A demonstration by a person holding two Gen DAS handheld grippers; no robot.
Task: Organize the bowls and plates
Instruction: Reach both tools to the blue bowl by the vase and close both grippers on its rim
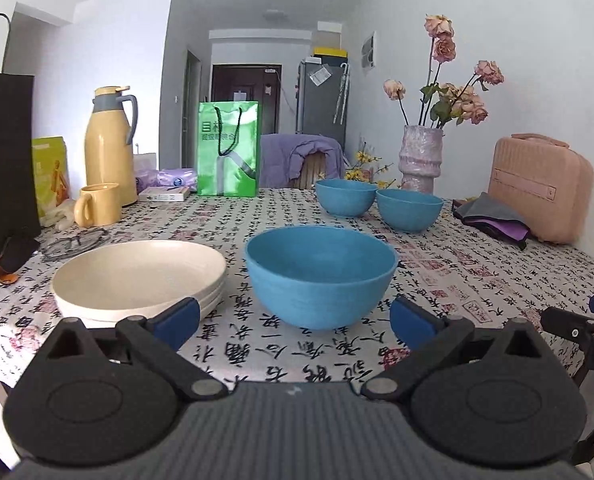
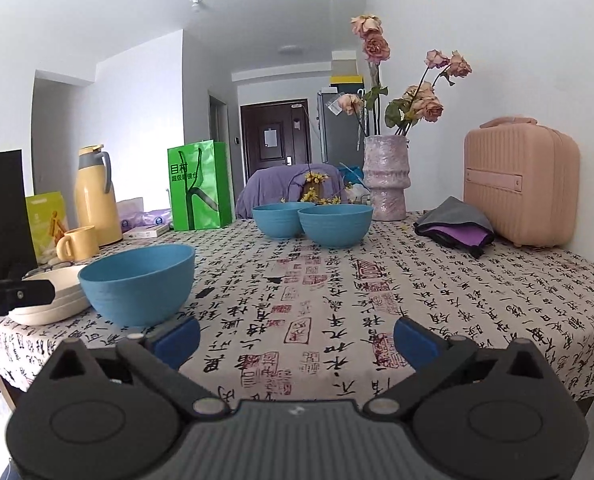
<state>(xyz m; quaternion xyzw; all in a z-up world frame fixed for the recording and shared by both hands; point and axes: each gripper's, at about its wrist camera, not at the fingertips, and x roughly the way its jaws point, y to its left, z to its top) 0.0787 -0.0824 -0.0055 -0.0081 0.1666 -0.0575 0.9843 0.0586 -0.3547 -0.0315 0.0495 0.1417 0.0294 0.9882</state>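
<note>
Left gripper point(image 1: 295, 322) low over the table edge, pointing slightly down, jaws spread wide, nothing between the blue pads; near bowl point(image 1: 320, 280) sits just ahead, apart from them. Right gripper point(image 2: 296, 338) level with it at the right, jaws equally wide, only tablecloth point(image 2: 377, 304) between. Near bowl: matte blue, round, faintly ridged wall, upright, empty. Just left of it, cream plates point(image 1: 137, 280) stacked, shallow, smooth. Two more blue bowls point(image 1: 377, 202) side by side toward the far edge, near a ribbed pink vase point(image 1: 419, 158) of dried roses. Cloth is printed with black script and red seals.
</note>
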